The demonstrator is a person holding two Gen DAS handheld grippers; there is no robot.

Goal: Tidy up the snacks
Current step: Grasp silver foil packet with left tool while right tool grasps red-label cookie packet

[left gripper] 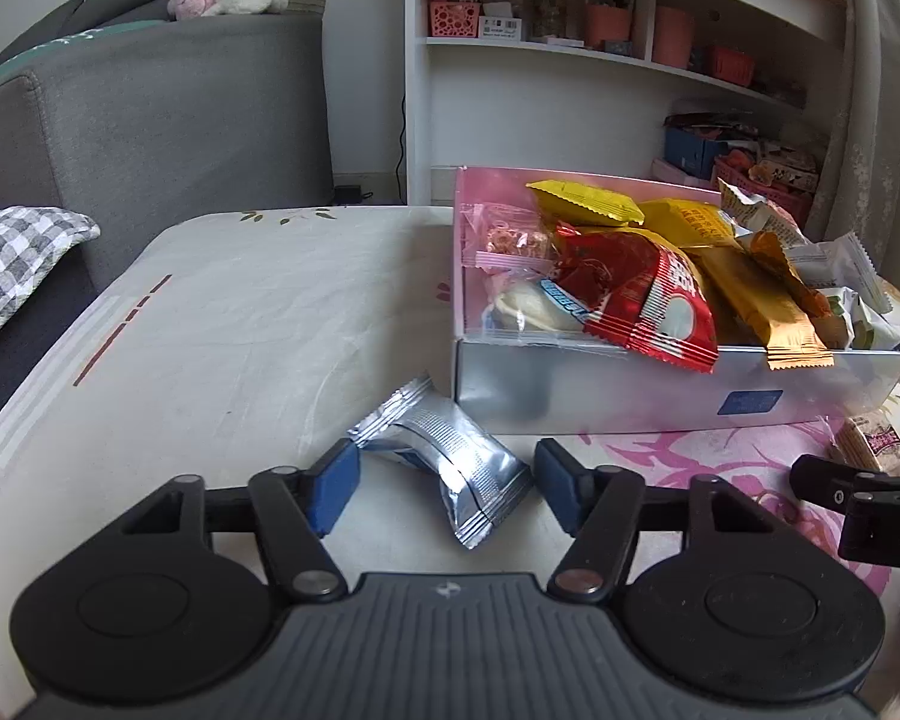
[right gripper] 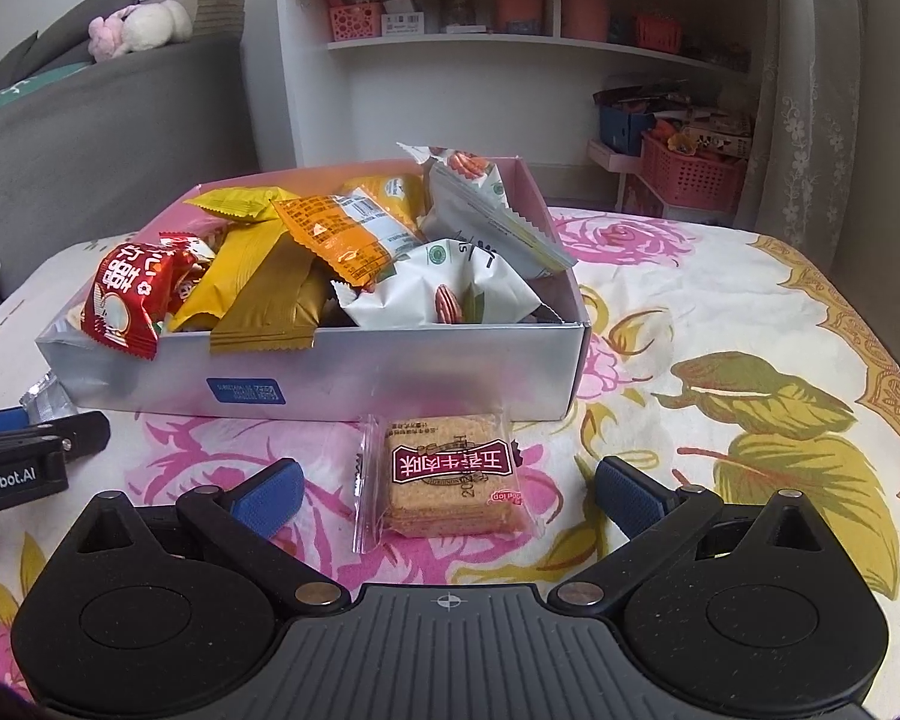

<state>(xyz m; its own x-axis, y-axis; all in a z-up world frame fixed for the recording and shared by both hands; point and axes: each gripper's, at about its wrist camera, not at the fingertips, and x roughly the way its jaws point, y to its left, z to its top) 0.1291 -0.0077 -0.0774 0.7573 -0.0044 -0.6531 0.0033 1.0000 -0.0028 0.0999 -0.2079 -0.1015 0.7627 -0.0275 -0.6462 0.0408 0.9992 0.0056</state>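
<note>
A silver box [left gripper: 630, 387] with a pink inside stands on the table, full of several snack packets; it also shows in the right wrist view [right gripper: 390, 372]. My left gripper [left gripper: 444, 489] is open, its blue pads on either side of a silver foil packet [left gripper: 450, 456] lying on the cloth in front of the box. My right gripper [right gripper: 450, 495] is open around a clear-wrapped cracker packet [right gripper: 450, 477] with a maroon label, lying just before the box. The cracker packet [left gripper: 873, 447] and the right gripper [left gripper: 852, 492] show at the right edge of the left view.
The table wears a white cloth with pink roses and green leaves [right gripper: 768, 396]. A grey sofa [left gripper: 150, 120] stands to the left with a checked cushion [left gripper: 12, 264]. White shelves [left gripper: 570, 48] with baskets stand behind. The left gripper [right gripper: 36, 450] shows at the right view's left edge.
</note>
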